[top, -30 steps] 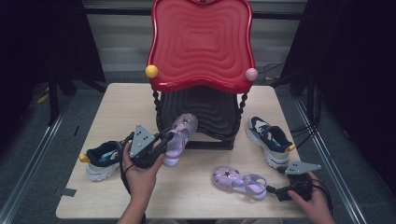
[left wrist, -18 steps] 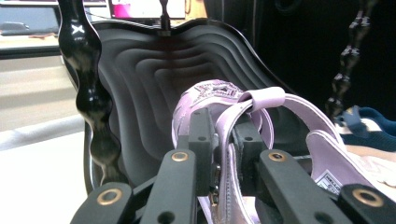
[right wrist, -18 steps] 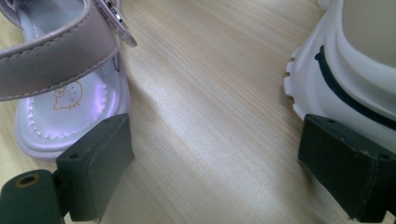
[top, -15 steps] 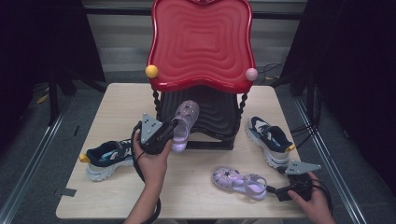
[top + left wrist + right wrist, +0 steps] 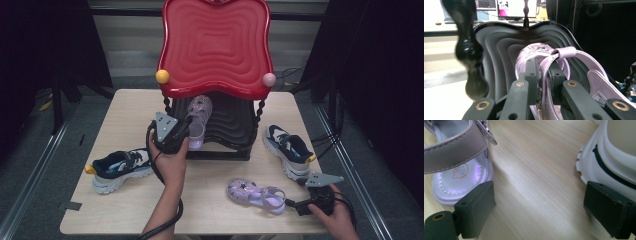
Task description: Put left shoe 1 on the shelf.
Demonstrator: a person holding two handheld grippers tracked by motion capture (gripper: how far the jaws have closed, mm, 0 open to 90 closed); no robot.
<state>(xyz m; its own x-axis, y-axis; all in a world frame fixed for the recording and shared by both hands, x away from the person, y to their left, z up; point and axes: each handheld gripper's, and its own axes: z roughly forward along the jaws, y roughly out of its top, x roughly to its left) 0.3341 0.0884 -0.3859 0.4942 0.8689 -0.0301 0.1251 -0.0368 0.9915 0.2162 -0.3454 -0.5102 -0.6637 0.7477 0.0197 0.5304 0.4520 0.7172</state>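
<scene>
Red rippled top panel [image 5: 216, 47] of the shoe stand, with concentric ridges; black ridged lower shelf [image 5: 232, 122]. Yellow knob [image 5: 162, 76] at left, pink knob [image 5: 269, 79] at right. Held sandal [image 5: 197, 121]: translucent lilac. Second sandal [image 5: 256, 194]: lilac, with a pale printed figure on the insole. Two sneakers [image 5: 120, 169] [image 5: 289, 149]: navy, white soles, yellow heel tabs. Table [image 5: 210, 195]: light wood grain.

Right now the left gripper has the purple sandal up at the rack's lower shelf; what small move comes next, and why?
Probably ease the left gripper a little further in and down, so the held sandal settles on the black ribbed shelf under the red top. The jaws are clamped on the sandal's strap, its toe is under the red top, but its heel end hangs outside the shelf's front edge. Open only once it rests.
</scene>
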